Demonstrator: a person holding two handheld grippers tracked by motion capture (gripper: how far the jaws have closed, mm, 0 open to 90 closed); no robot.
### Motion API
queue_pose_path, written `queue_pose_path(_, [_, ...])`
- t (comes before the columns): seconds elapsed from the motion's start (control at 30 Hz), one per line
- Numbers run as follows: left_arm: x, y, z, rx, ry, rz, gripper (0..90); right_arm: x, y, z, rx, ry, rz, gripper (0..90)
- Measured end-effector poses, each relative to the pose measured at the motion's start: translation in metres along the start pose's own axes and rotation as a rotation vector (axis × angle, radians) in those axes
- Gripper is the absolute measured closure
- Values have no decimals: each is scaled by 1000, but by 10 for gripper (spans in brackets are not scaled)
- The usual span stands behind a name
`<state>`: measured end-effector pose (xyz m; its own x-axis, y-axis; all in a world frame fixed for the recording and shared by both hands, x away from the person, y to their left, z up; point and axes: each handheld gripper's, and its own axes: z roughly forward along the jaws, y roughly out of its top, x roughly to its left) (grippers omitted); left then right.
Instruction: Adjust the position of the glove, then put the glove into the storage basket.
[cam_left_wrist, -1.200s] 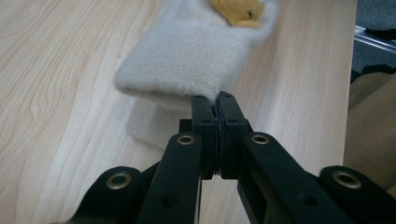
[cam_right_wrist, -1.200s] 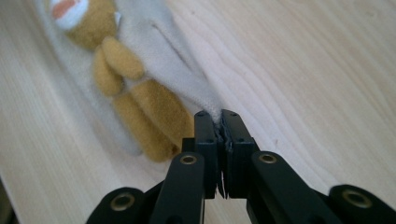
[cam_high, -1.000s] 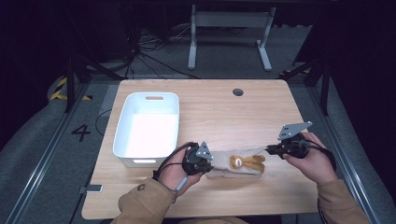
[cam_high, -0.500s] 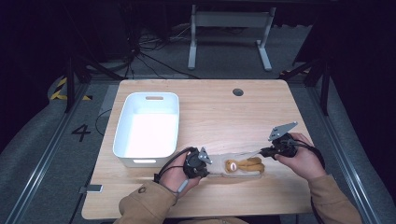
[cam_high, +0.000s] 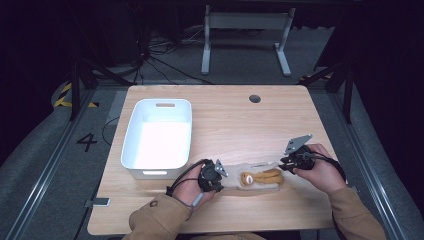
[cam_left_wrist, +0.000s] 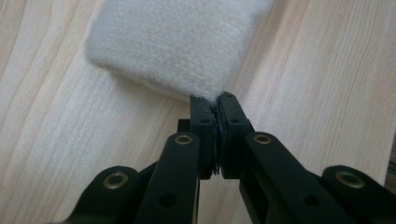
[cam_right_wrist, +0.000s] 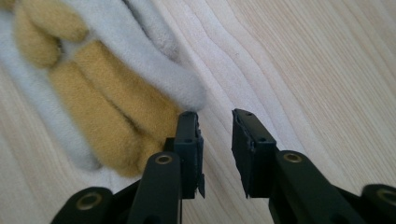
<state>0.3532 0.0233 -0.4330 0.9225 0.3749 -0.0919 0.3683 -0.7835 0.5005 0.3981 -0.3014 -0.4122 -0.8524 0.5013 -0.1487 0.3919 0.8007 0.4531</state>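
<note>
High view shows a white bin (cam_high: 157, 137) on the left part of the wooden table (cam_high: 235, 120). Just beside its near right corner, the left gripper (cam_high: 216, 175) has its jaws pressed together on the left edge of a pale fleece cloth with a brown plush toy (cam_high: 257, 178), which lies flat near the front edge of the table. At the cloth's right end, the right gripper (cam_high: 286, 164) has just been opening; nothing is between its parted jaws, and one fingertip (cam_right_wrist: 187, 123) touches the plush
</note>
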Motion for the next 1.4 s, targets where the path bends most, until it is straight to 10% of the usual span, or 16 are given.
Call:
queue_pose_path(0.17, [1, 0, -3, -3, -14, -18, 853, 3, 3, -17, -52, 27, 39, 893])
queue_pose_path(0.8, [5, 1, -16, -4, -30, -46, 708, 10, 7, 17, -57, 79, 29, 882])
queue_pose_path(1.4, [9, 18, -33, -159, 0, -14, 474, 0, -16, -12, -128, 27, 138, 784])
